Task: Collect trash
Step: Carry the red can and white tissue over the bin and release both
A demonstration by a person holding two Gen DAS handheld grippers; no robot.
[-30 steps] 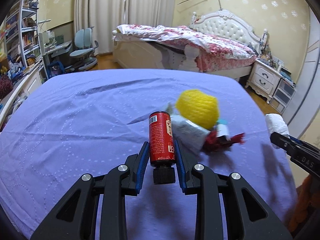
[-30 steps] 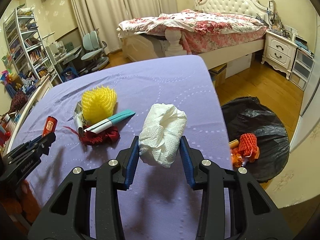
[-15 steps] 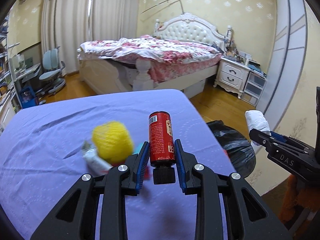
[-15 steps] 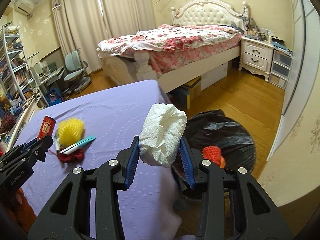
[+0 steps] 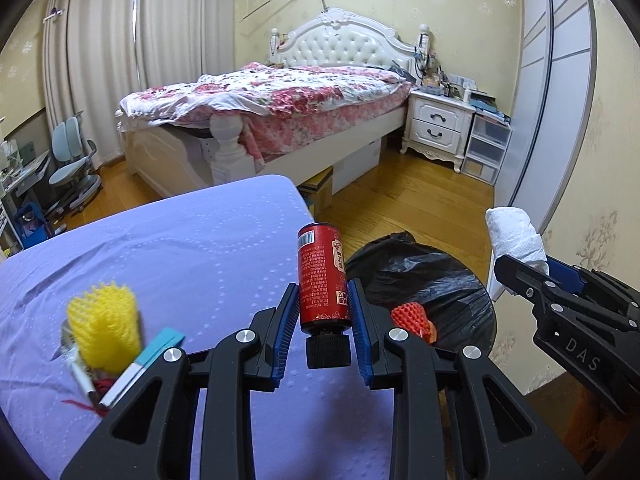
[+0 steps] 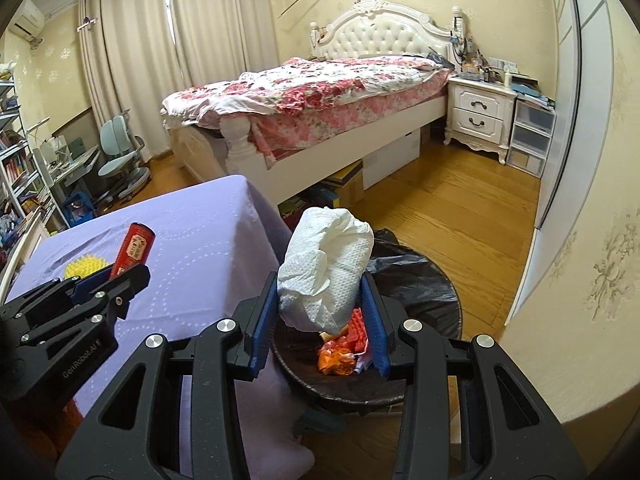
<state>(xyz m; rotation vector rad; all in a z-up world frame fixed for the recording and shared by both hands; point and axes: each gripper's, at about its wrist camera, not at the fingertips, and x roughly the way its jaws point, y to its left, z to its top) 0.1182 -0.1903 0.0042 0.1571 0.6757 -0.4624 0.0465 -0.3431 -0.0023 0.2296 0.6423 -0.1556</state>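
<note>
Left tongs (image 5: 323,312) clamped on red bottle (image 5: 322,278), black cap toward the camera, held above the edge of the purple-covered surface (image 5: 192,248). Right tongs (image 6: 320,312) clamped on crumpled white paper wad (image 6: 324,270), held over black-lined trash bin (image 6: 420,280) on the floor beside the surface. Orange and red scraps (image 6: 340,354) already inside the bin. Yellow foam net (image 5: 105,328), teal-and-white pen (image 5: 140,364) and red threads (image 5: 86,404) lying together on the surface, left of the bottle.
</note>
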